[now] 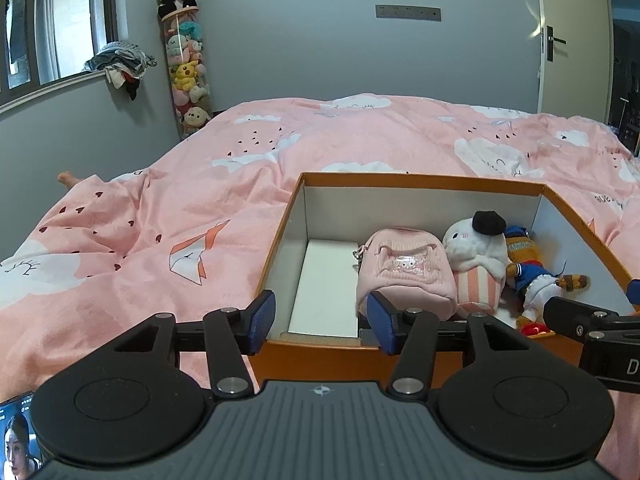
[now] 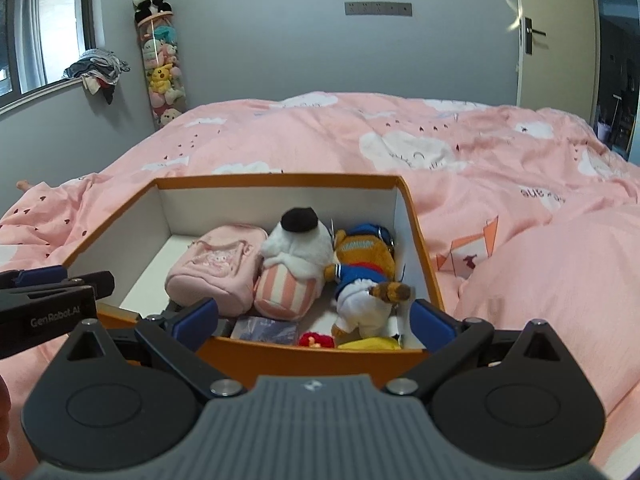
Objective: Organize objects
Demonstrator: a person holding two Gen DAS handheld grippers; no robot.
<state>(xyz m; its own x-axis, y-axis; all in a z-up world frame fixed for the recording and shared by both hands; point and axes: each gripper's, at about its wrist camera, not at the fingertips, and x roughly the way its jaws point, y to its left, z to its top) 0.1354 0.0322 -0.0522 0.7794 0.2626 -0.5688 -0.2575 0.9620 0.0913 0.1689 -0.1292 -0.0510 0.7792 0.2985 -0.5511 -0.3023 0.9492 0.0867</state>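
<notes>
On a bed spread with a pink cloud-printed duvet (image 1: 280, 148) an open orange box (image 2: 280, 181) with white inner walls is set, and several soft items are lodged inside it. Against the left part of the row a small pink pouch (image 2: 218, 266) is laid on its side, a cartoon patch and a metal clasp being seen on it (the patch is clearest in the left wrist view). Touching it on the right, a white plush (image 2: 298, 240) with a black cap is seated in a pink-and-white striped cup. Beside that, a brown bear toy (image 2: 362, 270) in a blue jacket and white trousers is laid on its back, close to the right wall. Along the near wall a dark flat packet (image 2: 266, 330), a small red item (image 2: 316, 340) and a yellow piece (image 2: 370, 344) are partly hidden. Bare white floor is left at the box's left end. The left gripper (image 1: 322, 318) is held over the near-left rim, jaws apart and empty, one blue pad just before the pouch. The right gripper (image 2: 314, 320) is held over the near rim, jaws spread wide with nothing between them. Against the grey wall a clear tube of plush toys (image 1: 186, 68) topped by a panda is stood; clothes (image 1: 120, 62) are heaped on the windowsill.
</notes>
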